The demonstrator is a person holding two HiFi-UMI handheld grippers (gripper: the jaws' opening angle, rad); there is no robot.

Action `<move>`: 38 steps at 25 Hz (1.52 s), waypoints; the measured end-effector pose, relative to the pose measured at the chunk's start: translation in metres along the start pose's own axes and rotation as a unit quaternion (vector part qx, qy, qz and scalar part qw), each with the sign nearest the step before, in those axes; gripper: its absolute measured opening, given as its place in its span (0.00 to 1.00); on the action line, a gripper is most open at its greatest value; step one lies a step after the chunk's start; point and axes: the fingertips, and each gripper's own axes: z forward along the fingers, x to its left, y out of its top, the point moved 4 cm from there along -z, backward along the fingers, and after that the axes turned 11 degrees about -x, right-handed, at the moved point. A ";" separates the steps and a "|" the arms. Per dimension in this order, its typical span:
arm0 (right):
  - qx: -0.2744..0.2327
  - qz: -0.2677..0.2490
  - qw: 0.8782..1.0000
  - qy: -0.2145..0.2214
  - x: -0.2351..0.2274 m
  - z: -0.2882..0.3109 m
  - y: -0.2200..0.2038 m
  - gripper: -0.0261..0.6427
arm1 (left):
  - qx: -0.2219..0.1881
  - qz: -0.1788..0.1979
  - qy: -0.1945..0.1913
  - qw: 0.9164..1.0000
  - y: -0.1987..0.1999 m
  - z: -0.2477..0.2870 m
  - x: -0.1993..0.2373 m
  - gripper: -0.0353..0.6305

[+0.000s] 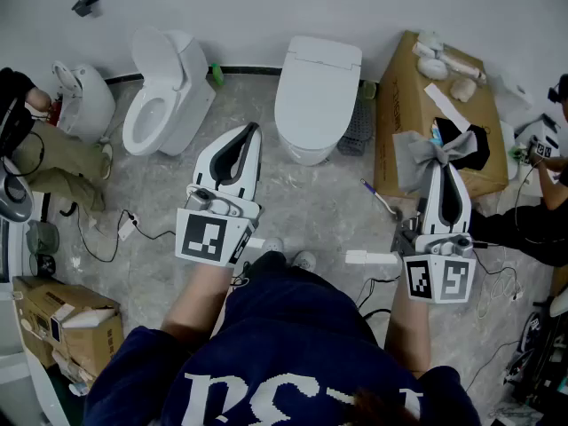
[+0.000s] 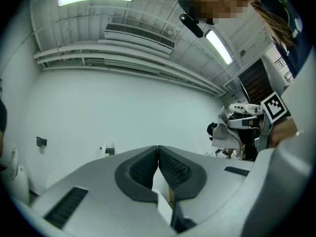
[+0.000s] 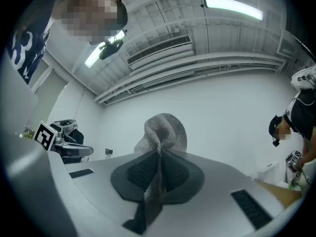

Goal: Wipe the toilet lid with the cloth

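Observation:
The closed white toilet lid [image 1: 317, 82] lies at the middle of the head view, ahead of both grippers. My right gripper [image 1: 442, 160] is held out to its right, over the edge of a cardboard box, shut on a grey cloth [image 1: 419, 155] that bunches past the tips. In the right gripper view the cloth [image 3: 163, 131] stands up between the jaws of that gripper [image 3: 159, 152]. My left gripper [image 1: 254, 131] hovers just left of the toilet, shut and holding nothing. The left gripper view shows the left gripper [image 2: 158, 149] with its pads pressed together against a white wall.
A second toilet [image 1: 164, 91] with its seat raised stands to the left, and another white fixture [image 1: 84, 100] beyond it. A cardboard box [image 1: 417, 96] carries small items at right. Cables run over the floor, a carton [image 1: 62, 318] sits lower left, and people sit at both edges.

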 end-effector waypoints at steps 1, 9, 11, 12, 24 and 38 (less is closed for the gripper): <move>0.000 0.000 1.000 0.001 -0.001 0.001 0.000 0.09 | 0.001 -0.001 0.000 1.000 -0.001 0.002 -0.001 0.08; -0.011 0.008 1.000 -0.006 -0.012 0.005 0.003 0.09 | 0.004 0.002 0.003 1.000 -0.004 0.012 -0.002 0.09; -0.017 0.018 1.000 -0.007 -0.013 0.006 0.003 0.09 | 0.005 0.003 0.005 1.000 -0.004 0.013 -0.002 0.08; -0.018 0.020 1.000 -0.005 -0.014 0.007 0.003 0.09 | 0.005 0.004 0.005 1.000 -0.004 0.014 -0.002 0.08; -0.008 0.033 0.999 0.011 -0.005 0.057 -0.031 0.09 | 0.019 -0.006 0.013 1.000 -0.034 0.043 0.037 0.08; -0.009 -0.002 1.000 -0.005 0.010 0.254 -0.111 0.09 | 0.014 -0.019 -0.030 0.999 -0.106 0.195 0.186 0.08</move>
